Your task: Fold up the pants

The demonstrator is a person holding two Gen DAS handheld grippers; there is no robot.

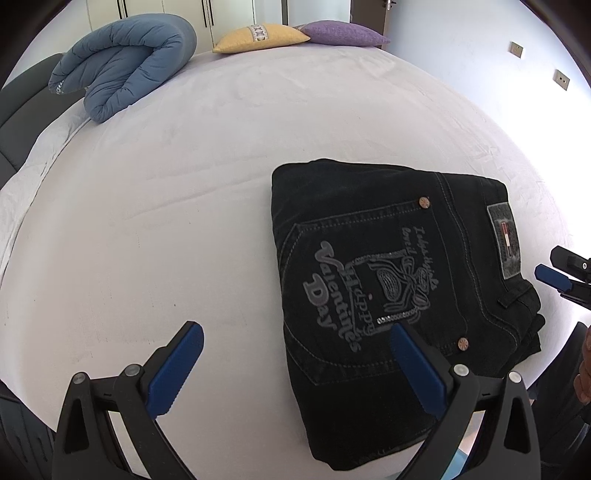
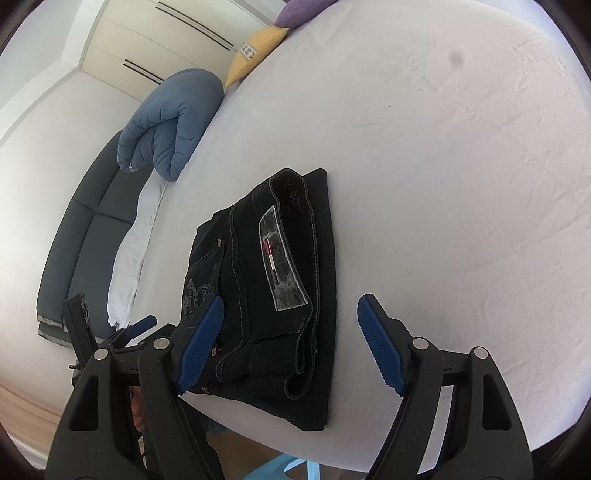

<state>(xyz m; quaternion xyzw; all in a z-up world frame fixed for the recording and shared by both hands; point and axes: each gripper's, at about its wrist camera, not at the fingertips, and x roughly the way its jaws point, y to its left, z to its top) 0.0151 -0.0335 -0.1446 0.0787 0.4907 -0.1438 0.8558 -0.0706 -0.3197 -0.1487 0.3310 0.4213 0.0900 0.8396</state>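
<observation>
Left wrist view, left to right: dark headboard [image 1: 22,110] at far left edge, blue duvet [image 1: 125,66] rolled at upper left on the white bed [image 1: 184,184], yellow pillow [image 1: 258,37] and purple pillow [image 1: 343,33] touching along the top edge. Left gripper [image 1: 297,356] at the bottom, blue pads spread wide, nothing between them, right pad overlapping the near edge of the pants [image 1: 388,258]. Pants lying folded into a compact black stack in the lower right of the frame, back pocket with grey "Happy Valentines Day" stitching facing up, grey patch [image 1: 504,240] toward the right. Right gripper [image 1: 554,277] poking in at the right edge, just beside the waistband. Right wrist view, left to right: headboard [image 2: 74,240] at left, duvet [image 2: 170,122] at upper left, left gripper [image 2: 136,326] low at left near the stack, pants [image 2: 273,295] in the lower centre, patch [image 2: 282,258] upward. Right gripper [image 2: 290,339] at the bottom, pads spread apart and empty, left pad over the pants' corner, right pad over bare sheet [image 2: 461,184]
</observation>
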